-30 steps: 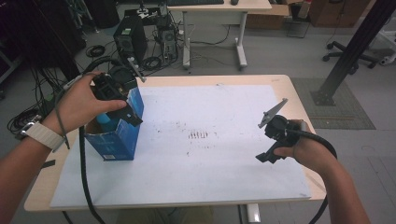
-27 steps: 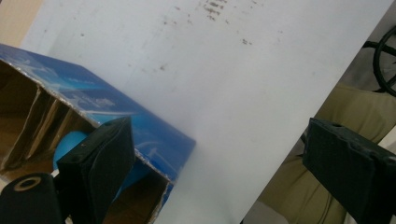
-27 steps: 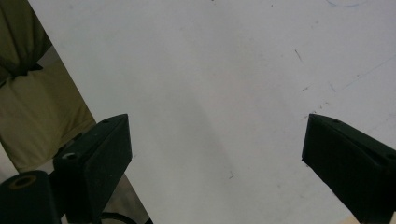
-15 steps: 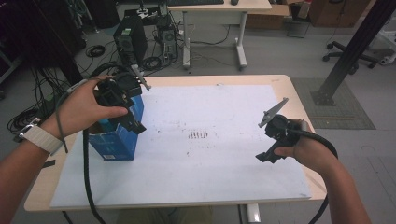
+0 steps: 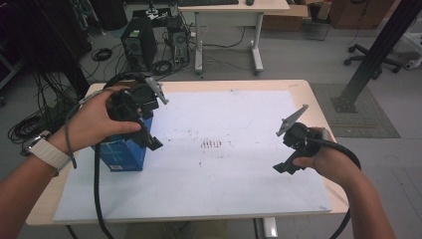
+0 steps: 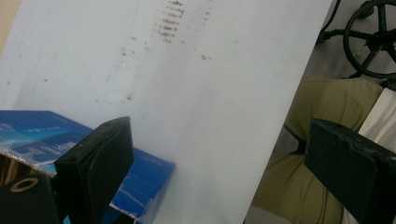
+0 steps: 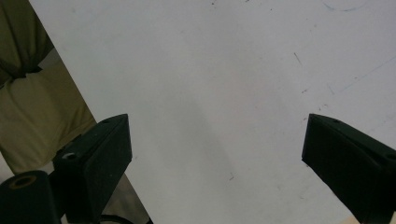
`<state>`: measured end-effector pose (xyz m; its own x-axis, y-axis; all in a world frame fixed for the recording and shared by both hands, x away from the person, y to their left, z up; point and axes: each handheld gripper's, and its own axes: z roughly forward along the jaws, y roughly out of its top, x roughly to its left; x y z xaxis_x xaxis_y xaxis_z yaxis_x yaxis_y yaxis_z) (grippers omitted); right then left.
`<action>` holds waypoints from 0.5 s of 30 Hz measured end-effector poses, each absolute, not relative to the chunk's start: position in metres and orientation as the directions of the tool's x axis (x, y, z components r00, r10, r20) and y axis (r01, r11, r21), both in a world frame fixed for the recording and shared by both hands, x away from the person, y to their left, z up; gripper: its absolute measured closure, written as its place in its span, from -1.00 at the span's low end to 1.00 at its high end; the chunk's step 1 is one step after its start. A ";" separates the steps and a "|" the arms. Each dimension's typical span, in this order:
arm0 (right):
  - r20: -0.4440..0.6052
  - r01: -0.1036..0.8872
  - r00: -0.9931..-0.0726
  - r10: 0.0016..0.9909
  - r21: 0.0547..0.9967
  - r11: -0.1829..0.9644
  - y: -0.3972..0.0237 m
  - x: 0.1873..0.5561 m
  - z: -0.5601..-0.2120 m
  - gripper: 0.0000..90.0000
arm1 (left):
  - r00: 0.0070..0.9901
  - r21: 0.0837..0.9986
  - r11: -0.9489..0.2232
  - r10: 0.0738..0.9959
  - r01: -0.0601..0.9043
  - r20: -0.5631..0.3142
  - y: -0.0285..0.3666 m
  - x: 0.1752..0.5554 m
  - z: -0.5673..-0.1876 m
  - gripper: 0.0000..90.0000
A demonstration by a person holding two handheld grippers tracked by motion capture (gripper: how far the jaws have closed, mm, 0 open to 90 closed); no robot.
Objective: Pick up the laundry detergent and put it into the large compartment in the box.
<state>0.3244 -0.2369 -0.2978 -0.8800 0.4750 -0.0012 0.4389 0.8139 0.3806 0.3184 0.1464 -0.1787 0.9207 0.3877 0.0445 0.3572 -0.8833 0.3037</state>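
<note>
Table (image 5: 298,89) of pale wood, covered almost edge to edge by a white sheet (image 5: 234,174) with a cluster of small dark marks (image 5: 213,144) near its middle.

Left side: blue box (image 5: 123,152) stands upright on the sheet near the table's left edge. Left hand (image 5: 94,124) holds the left gripper (image 5: 149,130) directly over the box's top, tilted, one black jaw hanging down past the box's right face. In the left gripper view the jaws stand wide apart with nothing between them; the near jaw overlaps the blue box (image 6: 140,172), whose open top edge shows torn cardboard. Contact between jaw and box cannot be told. White sheet (image 6: 210,93) beyond, with the same dark marks higher up; khaki trouser fabric (image 6: 299,186) off the sheet's edge.

Right side: right hand (image 5: 328,159) holds the right gripper (image 5: 288,149) above the sheet near its right edge, well apart from the box. Grey three-cornered plate (image 5: 291,119) stands up on top of it; black cable (image 5: 343,154) loops back over the wrist. In the right gripper view the jaws are spread wide over bare white sheet (image 7: 210,93), holding nothing.

Wristband (image 5: 47,152) on the left forearm. Floor behind the table: computer tower (image 5: 139,47), tangled cables (image 5: 30,127), a second desk (image 5: 229,20).
</note>
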 end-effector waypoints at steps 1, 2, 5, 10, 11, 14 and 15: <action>-0.001 0.439 -0.880 0.475 0.380 0.814 -0.237 0.324 -0.298 -0.81 | 0.923 0.304 -0.885 0.382 0.352 0.044 0.145 0.317 -0.180 -0.80; -0.002 0.436 -0.881 0.472 0.380 0.816 -0.237 0.324 -0.299 -0.81 | 0.924 0.304 -0.886 0.380 0.350 0.046 0.144 0.316 -0.180 -0.80; 0.000 0.441 -0.880 0.475 0.376 0.815 -0.237 0.324 -0.300 -0.81 | 0.929 0.301 -0.892 0.368 0.338 0.047 0.142 0.314 -0.182 -0.80; -0.002 0.439 -0.880 0.475 0.379 0.814 -0.236 0.324 -0.299 -0.81 | 0.936 0.291 -0.902 0.347 0.317 0.055 0.136 0.309 -0.186 -0.80; -0.002 0.438 -0.881 0.474 0.378 0.816 -0.236 0.324 -0.299 -0.81 | 0.938 0.288 -0.905 0.343 0.313 0.057 0.135 0.308 -0.187 -0.80; -0.002 0.437 -0.882 0.472 0.375 0.818 -0.234 0.325 -0.299 -0.81 | 0.941 0.287 -0.908 0.334 0.304 0.060 0.132 0.306 -0.188 -0.80; -0.002 0.435 -0.883 0.470 0.377 0.818 -0.234 0.325 -0.300 -0.81 | 0.942 0.283 -0.911 0.329 0.299 0.064 0.132 0.306 -0.189 -0.80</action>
<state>0.3250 -0.2339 -0.2996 -0.8828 0.4698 -0.0015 0.4346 0.8178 0.3773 0.3056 0.1315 -0.1885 0.9421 0.3292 0.0635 0.2993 -0.9112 0.2831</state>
